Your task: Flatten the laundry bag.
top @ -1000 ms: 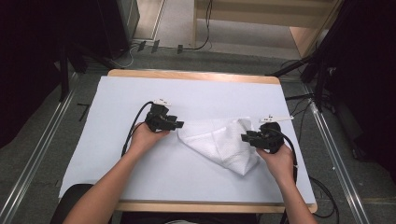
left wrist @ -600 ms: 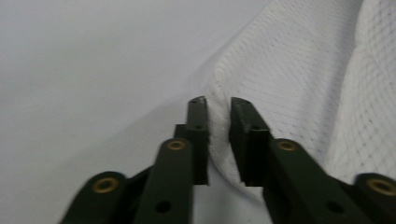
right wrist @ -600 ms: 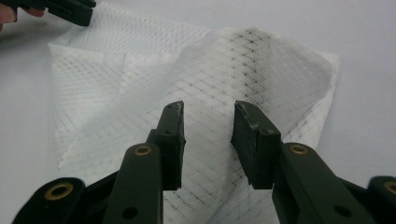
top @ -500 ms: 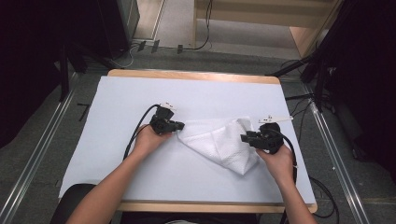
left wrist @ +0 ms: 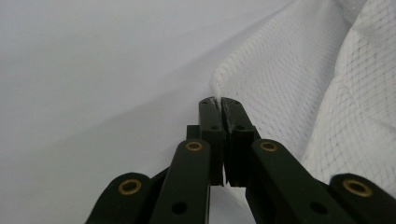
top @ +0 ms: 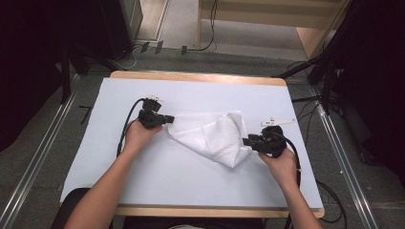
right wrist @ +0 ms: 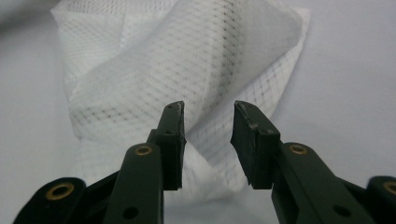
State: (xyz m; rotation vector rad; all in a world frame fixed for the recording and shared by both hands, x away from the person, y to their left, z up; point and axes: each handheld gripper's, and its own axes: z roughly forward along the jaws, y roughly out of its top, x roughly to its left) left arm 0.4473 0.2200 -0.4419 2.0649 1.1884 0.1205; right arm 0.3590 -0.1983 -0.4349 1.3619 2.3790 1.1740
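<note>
White-covered table (top: 191, 186), grey floor (top: 47, 143), wooden furniture (top: 310, 33)

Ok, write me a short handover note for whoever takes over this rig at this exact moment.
Left tool: jaws shut, pinching the edge of the white mesh cloth at its left corner.
Right tool: jaws parted, cloth lying between them, not clamped.
Cloth: crumpled and partly folded over itself mid-table on the white sheet.
Done: left corner gripped.
Left: probably close the right tool on its end, then spread or fold the cloth.

Black grippers with brass-ringed screw holes on flat black fingers (right wrist: 254, 135), black cables trailing, forearms bare
</note>
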